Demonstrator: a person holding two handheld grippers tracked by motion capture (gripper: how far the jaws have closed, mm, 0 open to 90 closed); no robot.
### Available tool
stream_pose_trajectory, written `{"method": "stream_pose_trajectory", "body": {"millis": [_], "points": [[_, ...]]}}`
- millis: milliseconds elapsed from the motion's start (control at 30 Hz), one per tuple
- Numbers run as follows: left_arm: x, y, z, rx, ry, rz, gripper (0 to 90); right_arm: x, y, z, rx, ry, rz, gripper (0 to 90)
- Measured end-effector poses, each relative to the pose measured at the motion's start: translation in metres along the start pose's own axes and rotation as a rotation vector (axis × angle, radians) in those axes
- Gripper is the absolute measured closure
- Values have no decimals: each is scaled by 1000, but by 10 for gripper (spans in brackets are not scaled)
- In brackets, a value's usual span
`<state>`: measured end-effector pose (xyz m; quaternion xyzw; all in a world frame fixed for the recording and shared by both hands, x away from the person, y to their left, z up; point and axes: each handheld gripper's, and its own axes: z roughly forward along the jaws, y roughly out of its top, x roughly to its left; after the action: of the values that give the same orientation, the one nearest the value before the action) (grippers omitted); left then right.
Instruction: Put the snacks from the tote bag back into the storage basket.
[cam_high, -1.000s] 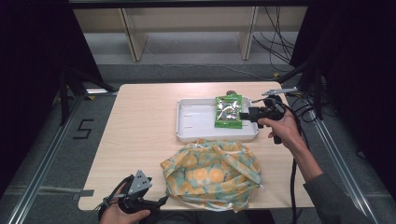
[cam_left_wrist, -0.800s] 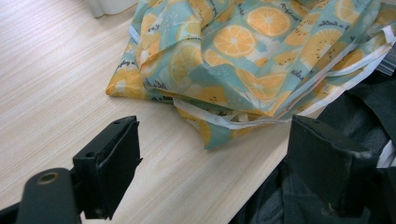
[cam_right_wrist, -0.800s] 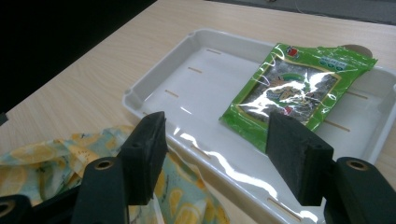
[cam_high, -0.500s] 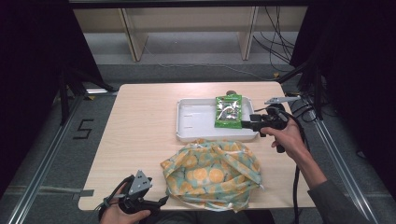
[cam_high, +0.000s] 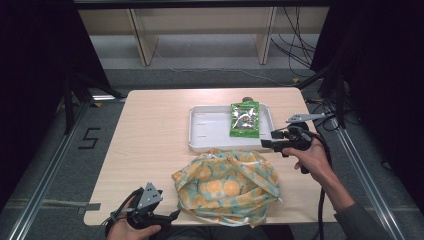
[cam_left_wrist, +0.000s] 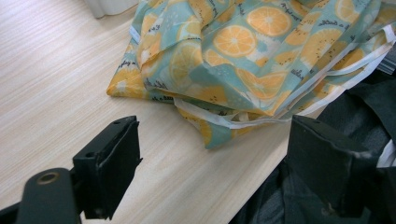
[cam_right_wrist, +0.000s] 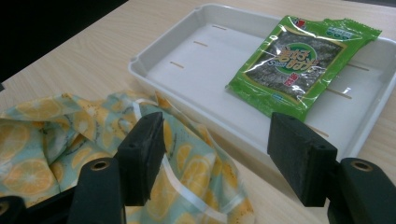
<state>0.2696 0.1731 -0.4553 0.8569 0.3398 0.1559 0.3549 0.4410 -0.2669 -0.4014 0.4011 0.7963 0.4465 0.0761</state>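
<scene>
A green snack packet (cam_high: 244, 119) (cam_right_wrist: 299, 65) lies flat in the right part of a white tray (cam_high: 210, 131) (cam_right_wrist: 187, 70). In front of the tray sits a crumpled cloth bag (cam_high: 227, 185) (cam_left_wrist: 252, 51) (cam_right_wrist: 46, 140) printed with orange slices. My right gripper (cam_high: 267, 138) (cam_right_wrist: 215, 121) is open and empty. It hovers at the tray's near right corner, just over the bag's far edge, and points left. At the table's front edge my left gripper (cam_high: 172, 216) (cam_left_wrist: 212, 126) is also open, aimed at the bag's near left corner with nothing between its jaws.
The wooden table (cam_high: 150, 135) has bare room on its left half. Cables (cam_high: 300, 55) and shelf legs stand on the floor behind the table. A metal rail (cam_high: 365, 180) runs along the right side.
The right gripper has drawn back from beside the packet toward the tray's near right corner and come a little lower. The left gripper has stayed put.
</scene>
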Motion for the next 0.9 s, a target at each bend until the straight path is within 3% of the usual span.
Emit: {"method": "stream_pose_trajectory", "body": {"millis": [100, 133, 167, 200, 233, 267, 367, 400, 433, 467, 500, 533, 900], "points": [[1, 0, 0, 4, 1, 4, 169, 1, -5, -2, -7, 6, 8, 368], [1, 0, 0, 4, 1, 5, 169, 0, -8, -3, -9, 6, -13, 368], [-2, 0, 2, -32, 8, -40, 169, 1, -11, -5, -7, -2, -2, 364], [-2, 0, 2, -31, 7, -41, 169, 1, -11, -5, -7, -2, -2, 364], [-1, 0, 2, -25, 4, -32, 169, -1, -13, -4, -26, -16, -16, 364], [1, 0, -1, 9, 2, 7, 169, -1, -16, -6, -7, -7, -5, 364], [2, 0, -1, 25, 6, 25, 169, 0, -22, -9, -17, -5, 5, 358], [2, 0, -1, 24, 7, 24, 169, 1, -24, -11, -3, -4, 9, 356], [2, 0, -1, 24, 7, 23, 169, -2, -27, -12, -13, 3, -26, 351], [2, 0, -1, 24, 7, 22, 169, -2, -27, -12, -13, 3, -26, 351], [2, 0, -1, 25, 7, 25, 169, -1, -29, -15, -12, -26, -27, 347], [2, 0, -1, 26, 7, 24, 169, 1, -31, -17, -15, -22, 4, 345], [2, 0, -1, 25, 6, 26, 169, 0, -51, -28, -20, -16, -15, 338]]}}
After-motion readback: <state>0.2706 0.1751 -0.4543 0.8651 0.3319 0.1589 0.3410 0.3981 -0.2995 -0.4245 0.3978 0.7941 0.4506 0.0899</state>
